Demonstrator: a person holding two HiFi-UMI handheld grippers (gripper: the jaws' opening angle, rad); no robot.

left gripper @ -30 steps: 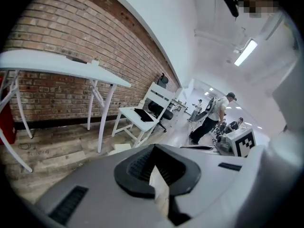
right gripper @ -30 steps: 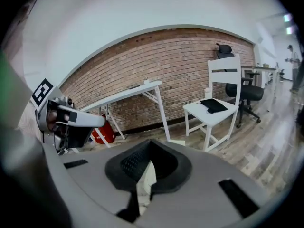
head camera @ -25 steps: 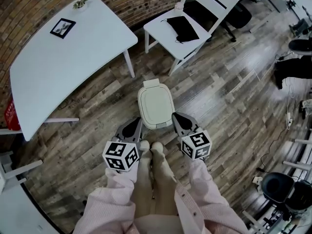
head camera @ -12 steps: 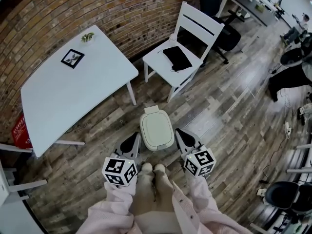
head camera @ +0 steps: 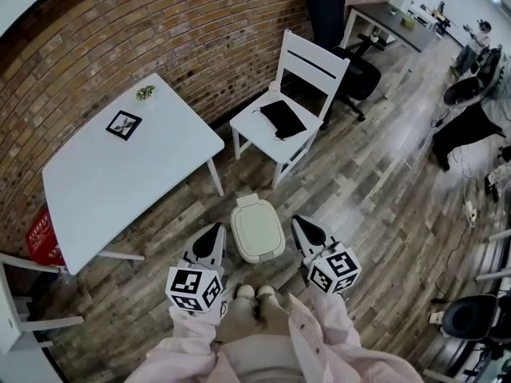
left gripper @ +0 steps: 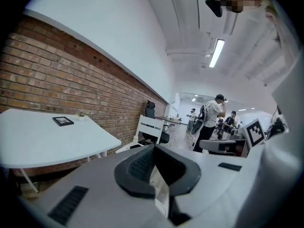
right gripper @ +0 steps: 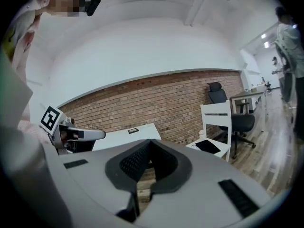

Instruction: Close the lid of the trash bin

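Down on the wood floor [head camera: 375, 182] the trash bin [head camera: 258, 238] sits with its lid [head camera: 255, 222] lying flat shut, and I've got the left gripper [head camera: 213, 236] off its left side and the right gripper [head camera: 303, 230] off its right, both jaws clenched on nothing.

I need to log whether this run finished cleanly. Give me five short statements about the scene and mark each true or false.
1. The trash bin lid is closed. True.
2. The left gripper is clamped on the lid. False: it hangs beside the bin, shut on nothing.
3. A black item lies on the seat of the white chair. True.
4. The framed picture lies on the floor. False: it lies on the white table.
5. The right gripper is shut and empty. True.
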